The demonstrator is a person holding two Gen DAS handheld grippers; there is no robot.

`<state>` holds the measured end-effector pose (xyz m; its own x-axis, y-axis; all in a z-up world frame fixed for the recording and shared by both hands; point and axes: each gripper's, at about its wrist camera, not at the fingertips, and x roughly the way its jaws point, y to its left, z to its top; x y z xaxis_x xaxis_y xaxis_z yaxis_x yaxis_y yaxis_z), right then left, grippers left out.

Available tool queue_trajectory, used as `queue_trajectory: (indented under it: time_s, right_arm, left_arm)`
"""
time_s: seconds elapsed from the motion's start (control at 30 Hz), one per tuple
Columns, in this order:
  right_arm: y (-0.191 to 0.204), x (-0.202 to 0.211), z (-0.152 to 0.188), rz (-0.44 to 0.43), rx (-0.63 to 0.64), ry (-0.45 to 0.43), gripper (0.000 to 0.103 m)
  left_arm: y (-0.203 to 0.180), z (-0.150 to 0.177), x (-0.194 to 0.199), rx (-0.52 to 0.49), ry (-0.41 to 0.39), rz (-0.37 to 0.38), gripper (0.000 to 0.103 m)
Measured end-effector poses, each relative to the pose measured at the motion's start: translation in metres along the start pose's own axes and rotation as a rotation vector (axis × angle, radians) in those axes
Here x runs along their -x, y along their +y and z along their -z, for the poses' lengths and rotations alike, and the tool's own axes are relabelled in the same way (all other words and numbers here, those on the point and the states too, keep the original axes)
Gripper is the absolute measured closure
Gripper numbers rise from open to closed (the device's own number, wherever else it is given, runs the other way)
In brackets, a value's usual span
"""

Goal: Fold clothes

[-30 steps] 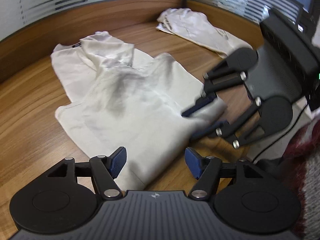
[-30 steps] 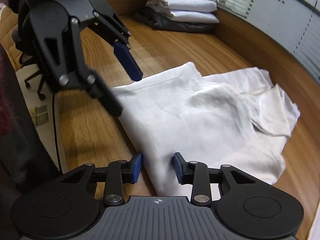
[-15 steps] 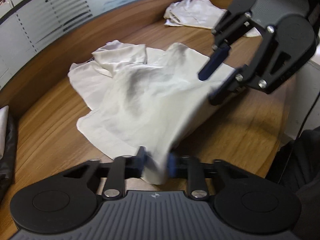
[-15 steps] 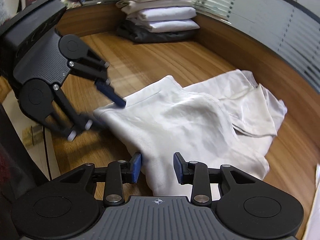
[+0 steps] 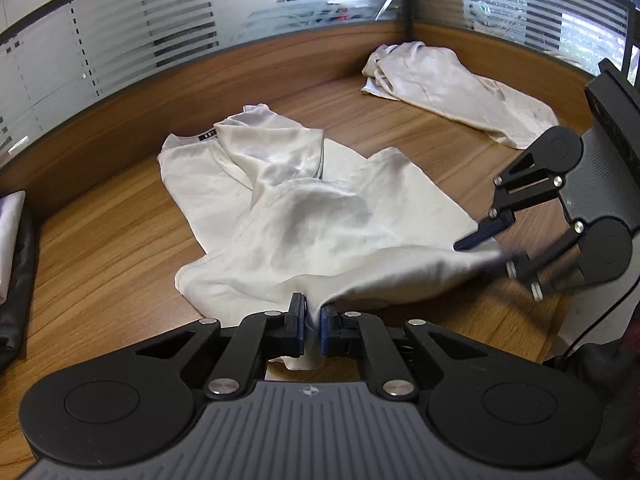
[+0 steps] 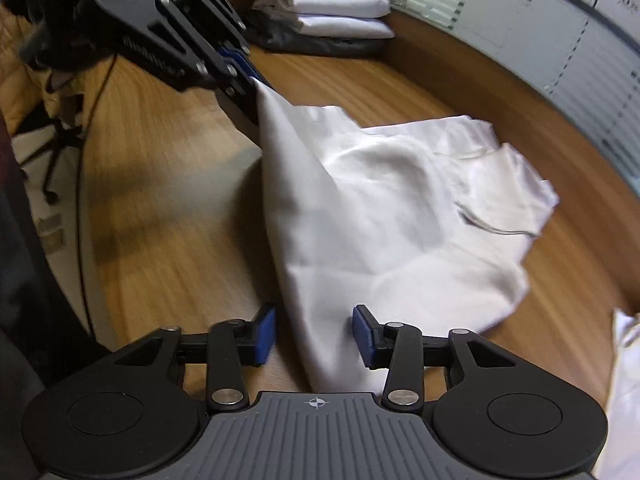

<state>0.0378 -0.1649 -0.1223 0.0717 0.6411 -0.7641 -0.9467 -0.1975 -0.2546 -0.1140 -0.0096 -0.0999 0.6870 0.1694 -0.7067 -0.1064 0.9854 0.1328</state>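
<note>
The white garment (image 5: 304,232) lay crumpled on the wooden counter (image 5: 112,248), its near hem lifted off the wood at two corners. The left gripper (image 5: 313,326) was closing, its blue pads pinching one hem corner between them. The right gripper (image 6: 314,334) was also closing, with the other hem corner bunched between its pads; the pads stood apart from the cloth on either side and did not yet press on it. Farther back on the counter a second pale garment (image 5: 452,84) lay loose, and a stack of folded clothes (image 6: 328,0) sat by the frosted glass partition (image 5: 160,32).
</note>
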Motion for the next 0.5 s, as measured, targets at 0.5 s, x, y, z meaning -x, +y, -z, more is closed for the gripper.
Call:
queue_trajectory:
  time_s: [0.5]
  right_arm:
    - [-0.058,0.063,-0.052,-0.073,-0.245,0.028,0.097]
  left_arm:
    - [0.031,-0.026,0.04,0.102,0.009,0.1,0.097]
